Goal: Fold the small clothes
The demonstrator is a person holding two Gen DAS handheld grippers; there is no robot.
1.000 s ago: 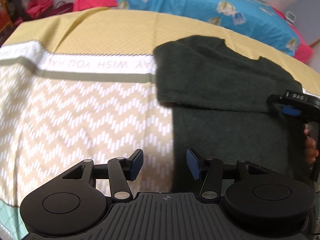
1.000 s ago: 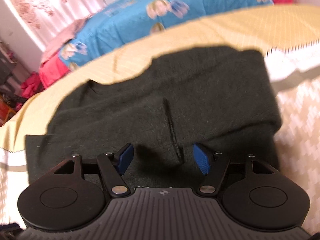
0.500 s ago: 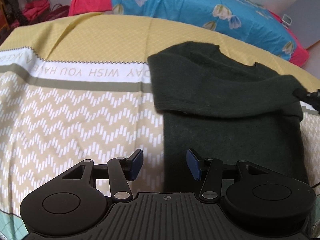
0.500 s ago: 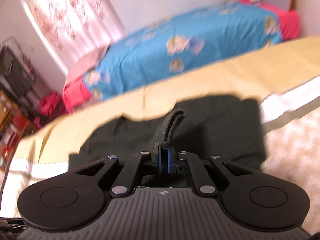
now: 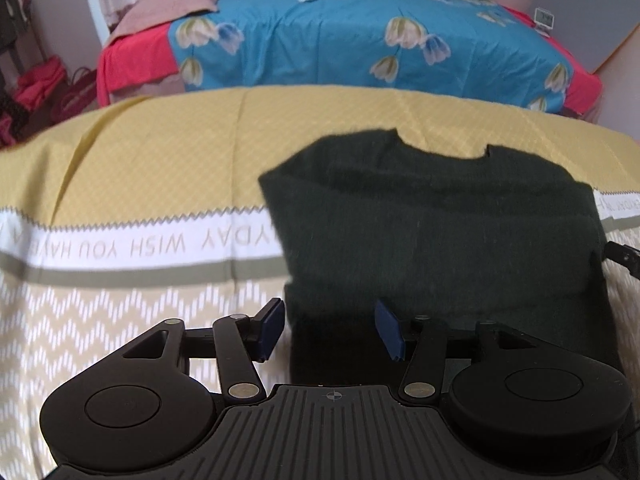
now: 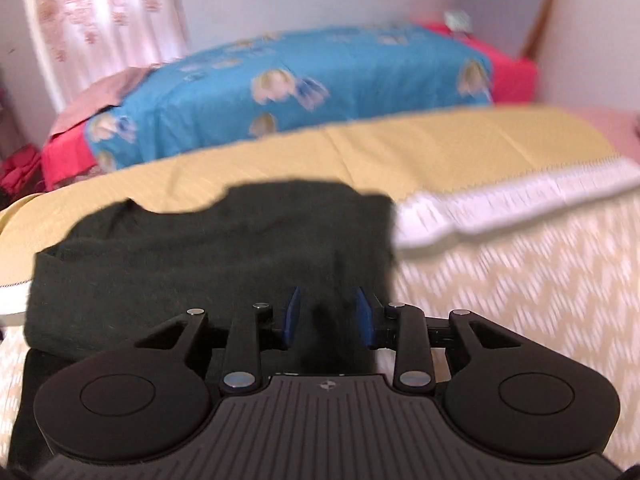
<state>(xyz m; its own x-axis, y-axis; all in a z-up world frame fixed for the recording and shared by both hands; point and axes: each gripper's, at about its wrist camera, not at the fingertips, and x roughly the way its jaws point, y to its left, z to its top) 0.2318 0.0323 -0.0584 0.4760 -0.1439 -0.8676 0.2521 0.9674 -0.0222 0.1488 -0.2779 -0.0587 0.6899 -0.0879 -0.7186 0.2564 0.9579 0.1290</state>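
A dark green sweater lies flat on the yellow and beige bedspread, neckline away from me, its sides folded in over the body. My left gripper is open and hovers over the sweater's near left edge, one finger over the bedspread and one over the cloth. In the right wrist view the sweater fills the left half. My right gripper has its jaws opening. A dark fold of the sweater sits loosely between them, and the pads do not press on it. The right gripper's tip shows at the sweater's right edge.
A white band with lettering crosses the bedspread, with a zigzag pattern nearer me. Behind stands a bed with a blue flowered cover and red sheet. A curtain hangs at the back left, and a grey board leans at the right.
The right gripper shut on a fold of the sweater, lifted it, and now its jaws have parted around it. The left gripper shifted sideways along the sweater's left edge, still open.
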